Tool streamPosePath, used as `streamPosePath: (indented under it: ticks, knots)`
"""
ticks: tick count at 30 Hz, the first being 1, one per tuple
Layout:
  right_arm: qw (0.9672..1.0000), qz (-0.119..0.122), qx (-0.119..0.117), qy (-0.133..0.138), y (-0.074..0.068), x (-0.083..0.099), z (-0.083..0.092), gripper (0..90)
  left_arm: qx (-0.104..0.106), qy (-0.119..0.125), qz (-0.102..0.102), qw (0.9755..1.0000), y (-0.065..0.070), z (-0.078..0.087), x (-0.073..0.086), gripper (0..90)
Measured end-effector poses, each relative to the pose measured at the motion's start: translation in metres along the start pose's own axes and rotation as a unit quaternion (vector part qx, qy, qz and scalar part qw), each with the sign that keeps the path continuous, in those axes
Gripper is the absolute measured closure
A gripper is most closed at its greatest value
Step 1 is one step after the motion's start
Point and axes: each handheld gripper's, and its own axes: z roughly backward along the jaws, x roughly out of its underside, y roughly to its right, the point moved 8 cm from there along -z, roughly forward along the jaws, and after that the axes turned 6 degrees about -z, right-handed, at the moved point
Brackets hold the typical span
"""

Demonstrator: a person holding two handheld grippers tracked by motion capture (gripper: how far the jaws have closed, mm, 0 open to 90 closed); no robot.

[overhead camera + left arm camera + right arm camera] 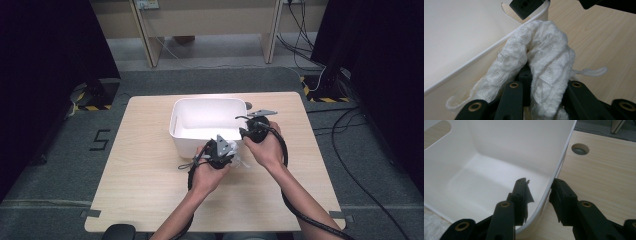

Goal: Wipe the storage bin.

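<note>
A white textured cloth (544,60) hangs bunched between the jaws of my left gripper (544,85), which is shut on it just outside the near right corner of a white plastic bin (461,37). In the high view the left gripper (227,150) sits at the bin's (175,125) front edge, with the cloth (241,161) trailing onto the table. My right gripper (540,187) straddles the bin's right wall (554,170), one jaw inside and one outside. A gap shows between the inner jaw and the wall. The high view has that gripper (246,121) at the bin's right rim.
The bin is empty inside and stands at the back middle of a light wooden table (150,190). A round cable hole (580,149) lies in the tabletop just right of the bin. Dark curtains and floor cables surround the table.
</note>
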Motion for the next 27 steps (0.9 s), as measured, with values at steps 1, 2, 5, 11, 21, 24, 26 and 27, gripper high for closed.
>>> streamPosePath:
  ticks: [1, 2, 5, 11, 21, 24, 26, 27]
  knots:
    - [1.0000, 0.001, 0.000, 0.000, 0.000, 0.000, 0.000, 65.5, 0.000, 0.001, 0.000, 1.0000, 0.000, -0.001, 0.001, 74.6]
    - [1.0000, 0.001, 0.000, 0.000, 0.000, 0.000, 0.000, 65.6, 0.000, -0.001, 0.000, 1.0000, 0.000, -0.001, 0.002, 74.6]
    - [1.0000, 0.001, 0.001, 0.000, 0.000, 0.000, 0.000, 65.5, 0.001, -0.004, 0.000, 1.0000, 0.001, -0.004, 0.005, 74.5]
    - [1.0000, 0.000, 0.000, 0.000, 0.000, 0.000, 0.000, 65.5, -0.001, -0.007, 0.001, 1.0000, 0.002, -0.009, 0.010, 74.5]
    - [1.0000, 0.001, -0.001, 0.001, 0.000, 0.000, 0.000, 65.1, -0.004, -0.005, -0.006, 1.0000, 0.006, -0.016, 0.017, 74.6]
    - [1.0000, -0.001, -0.002, 0.000, 0.000, 0.000, 0.000, 65.1, -0.002, -0.010, -0.006, 0.9999, 0.006, -0.018, 0.019, 74.6]
    - [1.0000, -0.001, -0.002, -0.001, 0.000, 0.000, 0.000, 65.2, -0.001, -0.011, -0.005, 0.9999, 0.007, -0.019, 0.020, 74.6]
    - [1.0000, -0.001, -0.002, -0.001, 0.000, 0.000, 0.000, 65.2, 0.000, -0.013, -0.006, 0.9999, 0.007, -0.020, 0.021, 74.6]
